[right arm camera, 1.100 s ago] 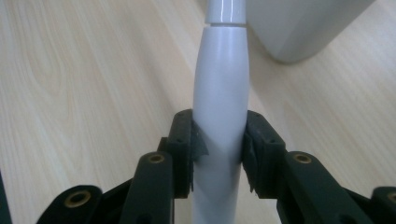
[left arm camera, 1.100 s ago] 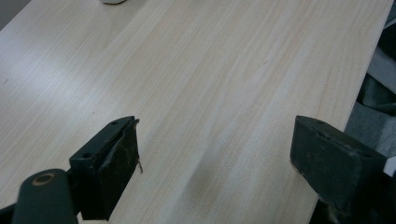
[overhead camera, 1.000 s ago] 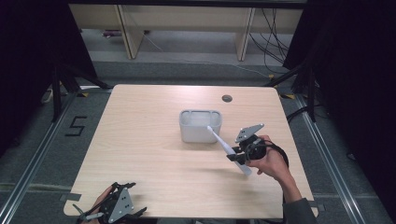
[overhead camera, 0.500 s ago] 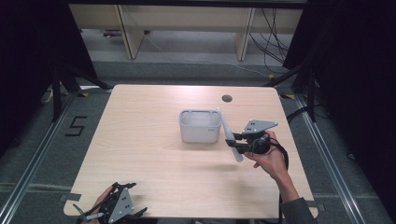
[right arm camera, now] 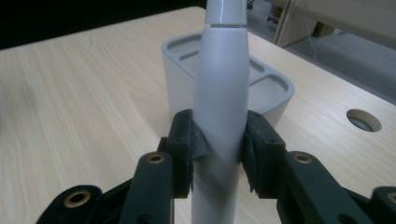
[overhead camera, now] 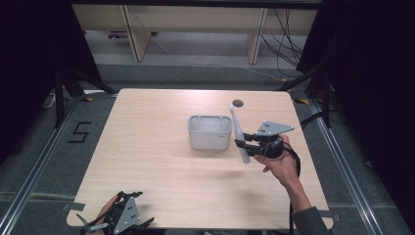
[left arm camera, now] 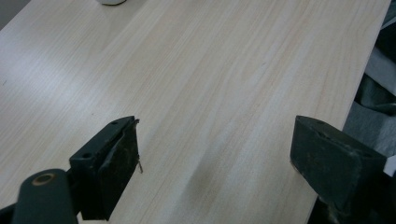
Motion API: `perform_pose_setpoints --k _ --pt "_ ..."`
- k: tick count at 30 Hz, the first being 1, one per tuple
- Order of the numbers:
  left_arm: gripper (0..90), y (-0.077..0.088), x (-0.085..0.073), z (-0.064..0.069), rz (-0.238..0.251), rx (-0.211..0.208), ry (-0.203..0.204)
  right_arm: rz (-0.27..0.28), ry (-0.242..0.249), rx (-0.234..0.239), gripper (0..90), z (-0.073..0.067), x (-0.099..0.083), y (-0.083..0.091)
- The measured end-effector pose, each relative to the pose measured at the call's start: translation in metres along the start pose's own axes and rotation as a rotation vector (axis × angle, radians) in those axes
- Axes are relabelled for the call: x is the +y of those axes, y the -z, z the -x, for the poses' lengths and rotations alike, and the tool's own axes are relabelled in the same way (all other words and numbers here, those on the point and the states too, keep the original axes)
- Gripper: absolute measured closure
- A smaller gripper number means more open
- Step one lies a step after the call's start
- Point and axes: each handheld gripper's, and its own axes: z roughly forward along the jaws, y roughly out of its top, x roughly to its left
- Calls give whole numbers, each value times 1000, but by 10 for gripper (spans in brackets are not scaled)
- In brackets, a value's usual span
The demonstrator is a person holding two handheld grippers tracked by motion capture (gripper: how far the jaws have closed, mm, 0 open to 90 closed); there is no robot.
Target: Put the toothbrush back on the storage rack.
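Observation:
A pale grey toothbrush-like handle [overhead camera: 238, 134] stands nearly upright in the air, just right of a grey compartmented holder [overhead camera: 210, 131] near the table's middle. My right gripper [overhead camera: 242, 144] is shut on the handle's lower part; in the right gripper view the handle [right arm camera: 220, 98] is clamped between both pads, with the holder [right arm camera: 273, 92] close behind it. My left gripper [overhead camera: 122, 220] rests at the table's front left edge, held in a hand. In the left gripper view it [left arm camera: 215, 158] is open over bare wood.
A round cable hole [overhead camera: 238, 103] sits in the table near the far edge, behind the holder. The wooden table [overhead camera: 147, 161] has bare surface on its left half and front. Dark floor and metal rails surround it.
The right gripper has swung the handle from a leftward tilt to nearly upright and lifted it slightly, closer to the holder's right side. The left gripper has stayed put.

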Motion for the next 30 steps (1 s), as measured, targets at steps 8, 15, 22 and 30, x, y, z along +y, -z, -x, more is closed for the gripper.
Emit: perform_pose_setpoints --k 8,15,22,30 --pt "150 -1 -1 0 3 13 3 70 18 -22 670 4 14 0" --pt "150 -1 -1 0 1 17 -3 99 5 -20 671 3 31 -3" --pt "150 0 0 0 1 4 0 157 -19 -10 671 5 49 -7" --pt "149 0 -1 0 3 10 0 198 -43 -27 671 4 62 -16"
